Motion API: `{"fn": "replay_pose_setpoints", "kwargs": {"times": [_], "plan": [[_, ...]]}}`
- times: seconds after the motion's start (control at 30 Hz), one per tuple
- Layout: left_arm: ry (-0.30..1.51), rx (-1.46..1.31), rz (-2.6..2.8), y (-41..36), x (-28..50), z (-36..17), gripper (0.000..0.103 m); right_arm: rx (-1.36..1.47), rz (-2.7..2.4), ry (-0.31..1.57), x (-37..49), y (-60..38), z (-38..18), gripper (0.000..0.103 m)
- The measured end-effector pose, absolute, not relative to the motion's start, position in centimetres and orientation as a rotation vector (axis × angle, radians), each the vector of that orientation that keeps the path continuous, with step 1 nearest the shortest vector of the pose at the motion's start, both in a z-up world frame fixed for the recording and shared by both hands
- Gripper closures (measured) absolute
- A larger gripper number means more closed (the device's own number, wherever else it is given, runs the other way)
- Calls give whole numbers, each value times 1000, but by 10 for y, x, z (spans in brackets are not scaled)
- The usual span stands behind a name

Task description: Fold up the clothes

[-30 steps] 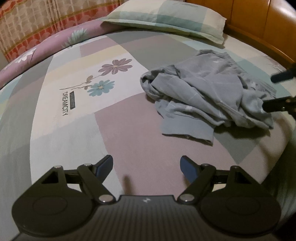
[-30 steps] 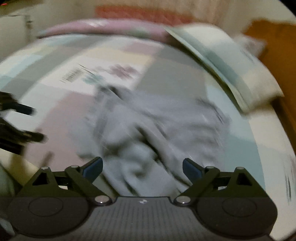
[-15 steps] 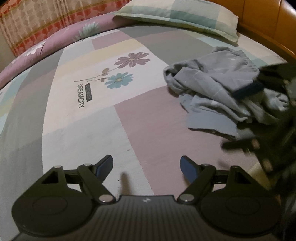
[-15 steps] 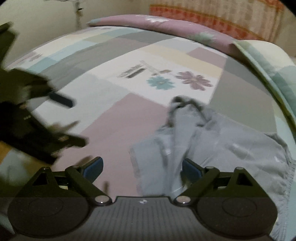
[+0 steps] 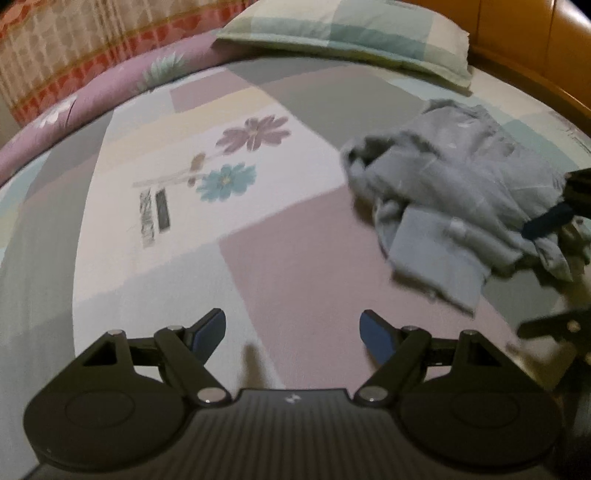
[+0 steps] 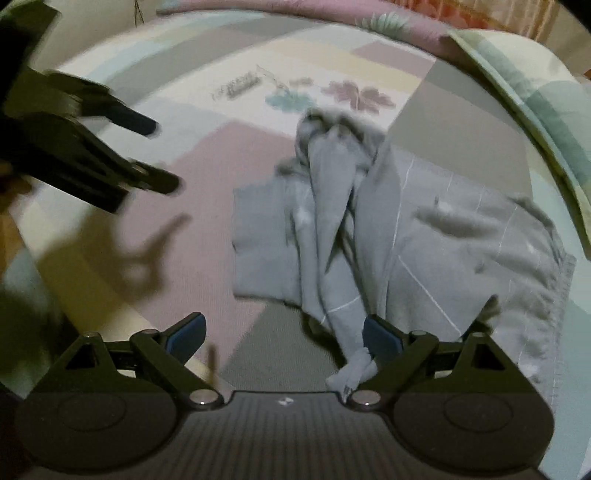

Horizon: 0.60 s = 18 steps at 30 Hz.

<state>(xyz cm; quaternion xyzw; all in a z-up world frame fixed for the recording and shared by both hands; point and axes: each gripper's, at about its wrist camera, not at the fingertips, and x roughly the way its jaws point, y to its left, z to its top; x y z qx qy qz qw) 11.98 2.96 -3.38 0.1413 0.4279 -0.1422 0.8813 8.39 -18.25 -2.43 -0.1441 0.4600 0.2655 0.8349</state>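
A crumpled grey garment [image 5: 458, 192] with thin white lines lies on the bed at the right of the left wrist view. In the right wrist view the same grey garment [image 6: 388, 236] fills the middle and right. My left gripper [image 5: 291, 330] hangs open over bare pink and grey sheet, to the left of the cloth, nothing between its fingers. My right gripper [image 6: 282, 334] is open low over the garment's near edge. A twisted end of the cloth lies by the inner side of its right finger [image 6: 380, 338]. No pad presses on it.
The patchwork bed sheet [image 5: 166, 236] with a printed flower covers the bed. A checked pillow [image 5: 347, 33] lies at the head, against a wooden headboard [image 5: 535, 48]. A patterned curtain [image 5: 55, 48] hangs beyond the far side. The left gripper [image 6: 144, 155] shows at the left in the right wrist view.
The left gripper has slid left, so the garment sits further right in its view. The right gripper has sunk and turned towards the garment's near edge. Both sets of jaws kept their width.
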Motion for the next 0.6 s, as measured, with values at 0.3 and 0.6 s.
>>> {"fn": "replay_pose_setpoints", "kwargs": {"times": [0.3, 0.6], "plan": [[862, 294, -276, 26, 148, -18, 23, -223, 609, 918, 135, -154, -30, 5], [879, 264, -266, 39, 146, -25, 23, -19, 848, 1057, 136, -147, -46, 3]]}}
